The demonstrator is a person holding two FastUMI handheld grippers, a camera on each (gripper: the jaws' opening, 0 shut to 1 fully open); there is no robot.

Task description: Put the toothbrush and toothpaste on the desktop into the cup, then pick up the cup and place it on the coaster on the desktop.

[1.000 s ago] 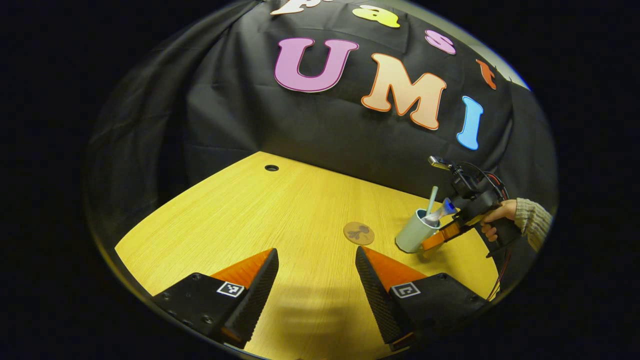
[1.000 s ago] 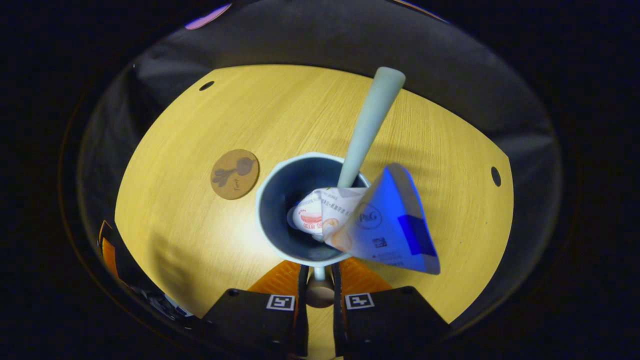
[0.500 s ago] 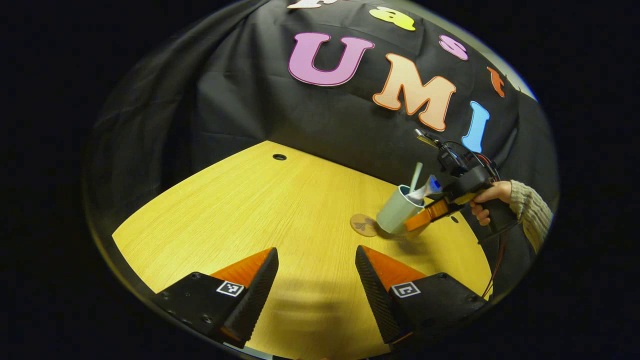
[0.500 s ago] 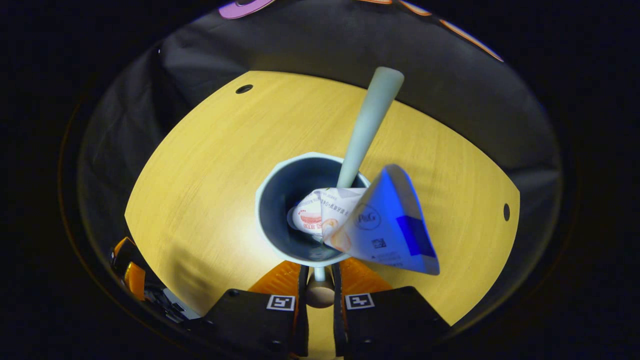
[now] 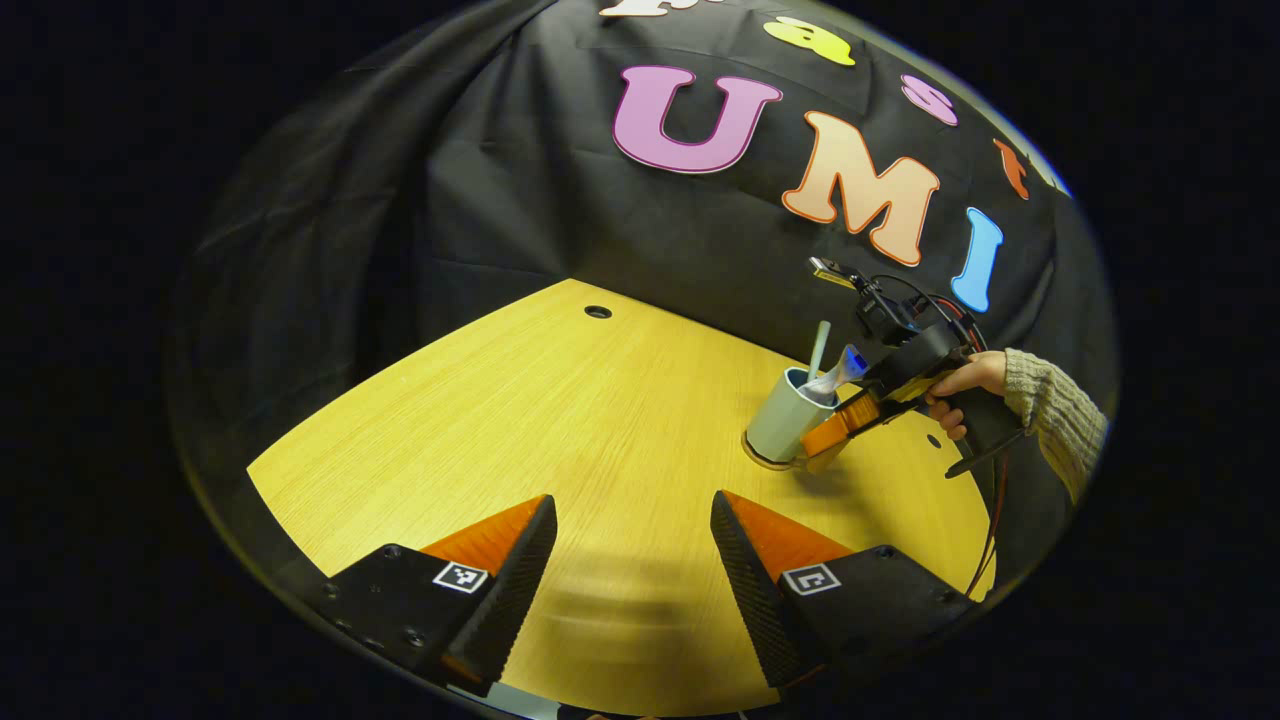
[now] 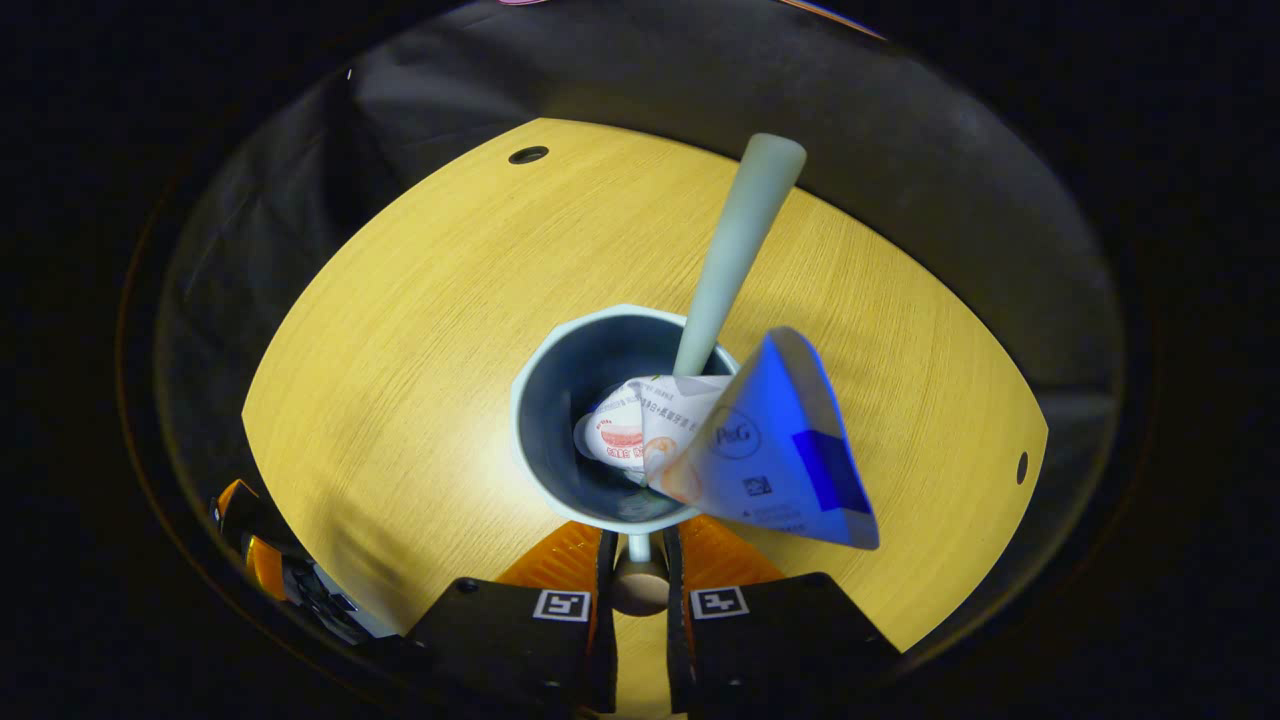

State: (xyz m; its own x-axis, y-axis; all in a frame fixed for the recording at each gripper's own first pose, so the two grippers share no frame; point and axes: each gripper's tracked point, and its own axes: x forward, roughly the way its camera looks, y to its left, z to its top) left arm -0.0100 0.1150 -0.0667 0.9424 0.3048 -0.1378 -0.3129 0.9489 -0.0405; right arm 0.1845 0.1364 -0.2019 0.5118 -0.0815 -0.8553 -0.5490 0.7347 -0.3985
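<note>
Since the earlier frames, the cup has been carried leftward across the desktop and is now seen standing over the coaster, of which just a thin edge is visible under the cup's base in the left gripper view; whether the base is fully seated cannot be told. The toothbrush is observed standing in the cup, its handle leaning up and away over the far rim. The toothpaste is lodged in the cup as well, with its flat crimped end projecting over the near rim. The right gripper is noted with its fingers drawn narrow on a slim part at the cup's near wall, and it is held by a hand in a knitted sleeve. The left gripper is held low over the near desktop, fingers spread wide and holding nothing, well apart from the cup.
</note>
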